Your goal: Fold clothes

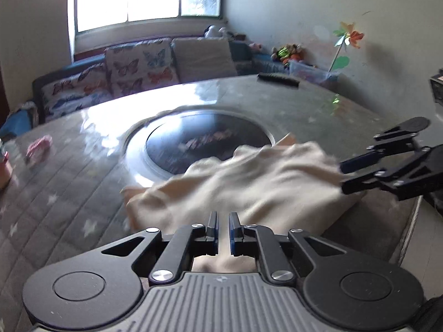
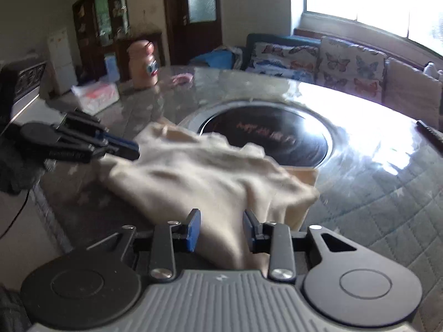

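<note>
Left wrist view shows the round surface (image 1: 83, 193), quilted and glossy under glare, with a dark inset disc (image 1: 205, 141) at its centre. Across the near edge lies the cream garment (image 1: 249, 188), bunched and lifted at both ends, reaching from the rim toward the disc. It appears to be stretched between the two tools so that a fold can be carried over, though motion blur makes its outline and any sleeve or hem hard to read.

The left gripper (image 1: 223, 228) has its fingers nearly pressed together, pinching the cloth edge that runs up between them. The right gripper (image 2: 221, 228) stands partly spread; fabric passes between its fingers, and whether the pads truly bear on it cannot be told from either view.

The garment's underside and lower layer are hidden by its own folds. At the far left edge sit a peach bottle (image 2: 142, 65) and a small pink item (image 2: 181, 78), too blurred to name.
</note>
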Available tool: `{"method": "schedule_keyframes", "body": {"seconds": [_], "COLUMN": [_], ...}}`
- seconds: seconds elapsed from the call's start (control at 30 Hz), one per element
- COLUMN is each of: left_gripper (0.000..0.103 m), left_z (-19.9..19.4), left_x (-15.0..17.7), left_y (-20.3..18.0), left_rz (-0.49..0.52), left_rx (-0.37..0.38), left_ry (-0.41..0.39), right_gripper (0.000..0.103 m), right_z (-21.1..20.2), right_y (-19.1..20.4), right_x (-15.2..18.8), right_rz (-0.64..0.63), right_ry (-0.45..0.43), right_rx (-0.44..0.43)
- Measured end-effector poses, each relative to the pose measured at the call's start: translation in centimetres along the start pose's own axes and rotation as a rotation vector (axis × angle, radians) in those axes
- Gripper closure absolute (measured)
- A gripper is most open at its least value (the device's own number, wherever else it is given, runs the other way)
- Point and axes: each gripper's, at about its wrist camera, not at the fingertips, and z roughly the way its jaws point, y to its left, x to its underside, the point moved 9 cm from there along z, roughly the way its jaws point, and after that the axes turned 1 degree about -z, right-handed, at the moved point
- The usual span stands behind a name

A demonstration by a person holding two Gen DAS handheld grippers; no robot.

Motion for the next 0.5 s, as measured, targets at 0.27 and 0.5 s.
{"method": "schedule_keyframes", "body": {"seconds": [0.27, 0.5], "left_gripper": [0.093, 0.092], "left_z": [4.4, 3.8], "left_x": [-0.2, 1.0], "left_y": [-4.4, -4.5], "left_rz": [0.058, 0.046], "left_rx": [0.105, 0.125], "left_ry": [0.047, 0.050], "right_gripper": [0.075, 0.080], "right_z": [3.9, 5.2], "right_y": [-2.8, -5.0], "right_x": [-0.9, -1.0], "right_rz": [0.073, 0.122], "right_ry": [0.026, 0.027], "right_rx": [0.058, 0.100]}}
